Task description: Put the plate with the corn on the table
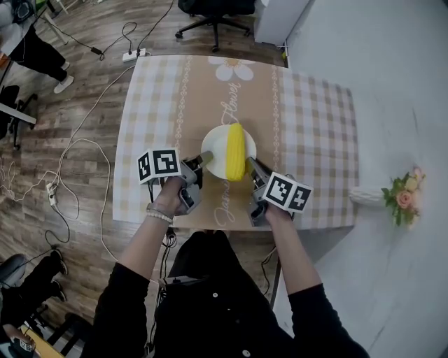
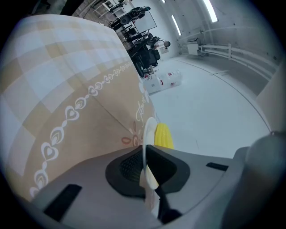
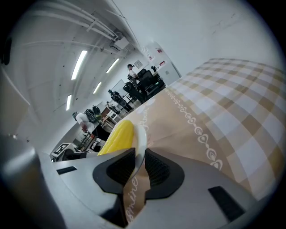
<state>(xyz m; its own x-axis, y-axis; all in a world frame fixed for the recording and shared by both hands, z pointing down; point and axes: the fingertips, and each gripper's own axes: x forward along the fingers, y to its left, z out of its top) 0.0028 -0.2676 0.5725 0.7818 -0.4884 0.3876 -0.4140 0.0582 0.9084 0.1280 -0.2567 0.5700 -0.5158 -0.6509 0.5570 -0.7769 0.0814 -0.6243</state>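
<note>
A white plate [image 1: 213, 147] carries a yellow corn cob [image 1: 236, 151] over the middle of the table's beige checked cloth [image 1: 315, 126]. My left gripper [image 1: 205, 159] is shut on the plate's near-left rim, and my right gripper [image 1: 250, 164] is shut on its near-right rim. The left gripper view has the plate [image 2: 149, 129] edge-on between the dark pads, with the corn [image 2: 163, 135] beyond. The right gripper view has the rim [image 3: 139, 134] clamped between its pads, corn [image 3: 117, 136] to the left. Whether the plate rests on the cloth I cannot tell.
A white vase with flowers [image 1: 399, 192] lies on the pale floor to the right. An office chair [image 1: 213, 17] stands beyond the table's far edge. Cables and a power strip [image 1: 133, 54] run over the wooden floor at the left.
</note>
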